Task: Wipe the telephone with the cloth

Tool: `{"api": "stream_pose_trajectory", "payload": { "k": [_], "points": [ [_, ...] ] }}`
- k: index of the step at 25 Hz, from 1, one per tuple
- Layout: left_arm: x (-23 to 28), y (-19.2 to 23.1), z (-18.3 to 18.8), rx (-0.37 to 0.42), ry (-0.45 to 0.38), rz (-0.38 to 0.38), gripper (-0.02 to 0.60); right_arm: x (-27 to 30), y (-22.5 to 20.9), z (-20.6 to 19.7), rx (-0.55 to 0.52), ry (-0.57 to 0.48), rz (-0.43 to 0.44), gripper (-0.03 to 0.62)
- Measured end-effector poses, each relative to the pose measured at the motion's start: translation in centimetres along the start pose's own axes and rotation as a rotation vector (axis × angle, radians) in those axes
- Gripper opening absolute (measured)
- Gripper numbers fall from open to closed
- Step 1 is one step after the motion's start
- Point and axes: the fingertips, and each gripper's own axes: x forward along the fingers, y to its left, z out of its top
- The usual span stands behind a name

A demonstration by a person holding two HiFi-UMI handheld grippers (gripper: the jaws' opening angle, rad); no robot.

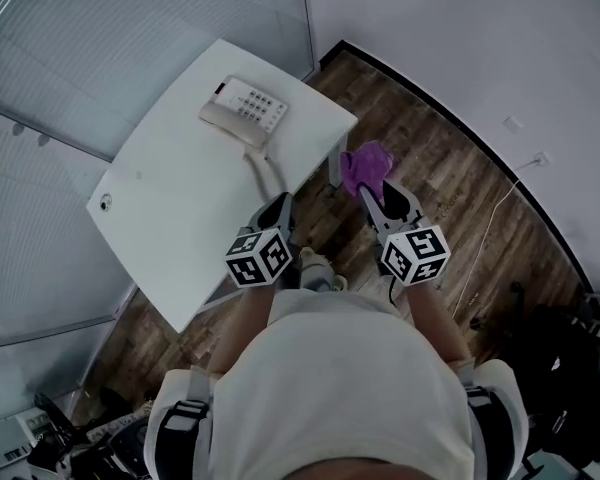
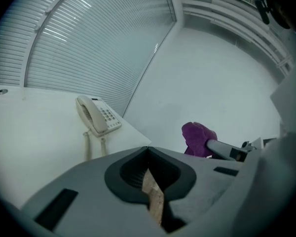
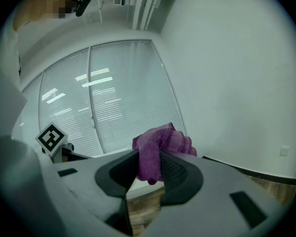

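A cream telephone [image 1: 242, 110] [image 2: 96, 115] lies at the far end of the white table [image 1: 170, 228], with its coiled cord [image 1: 264, 171] [image 2: 89, 144] trailing toward me. My left gripper [image 1: 277, 203] [image 2: 148, 149] hovers over the table's near right edge. Its jaws are shut with nothing between them. My right gripper [image 1: 367, 190] [image 3: 150, 164] is to the right, over the floor beside the table, shut on a bunched purple cloth [image 1: 365, 165] [image 3: 158, 152] [image 2: 197, 137]. Both grippers are short of the phone.
A glass wall with blinds [image 1: 130, 38] runs behind the table. A small round fitting [image 1: 105, 202] sits near the table's left edge. Wood floor [image 1: 450, 188] lies to the right, with a thin cable [image 1: 490, 228] running from a wall outlet [image 1: 540, 158].
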Motion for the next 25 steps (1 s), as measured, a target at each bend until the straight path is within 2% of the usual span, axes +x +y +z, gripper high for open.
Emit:
{"api": "stream_pose_trajectory", "payload": {
  "k": [5,13,18,25],
  "points": [
    [0.0,2.7,1.0,-0.035,-0.032,0.068,0.021,3.0,0.7,1.3,-0.029,-0.001,0.052,0.13],
    [3.2,6.7,5.4,-0.089,-0.12,0.126,0.021,9.9,0.6,3.6,-0.089,0.022,0.123,0.13],
    [4.5,9.2,8.5,-0.139,-0.165,0.169,0.021,14.4,1.4,5.6,-0.13,0.046,0.189,0.13],
    [5.5,12.5,10.7,-0.194,-0.196,0.23,0.021,20.8,3.3,7.1,-0.168,0.068,0.296,0.13]
  ]
}}
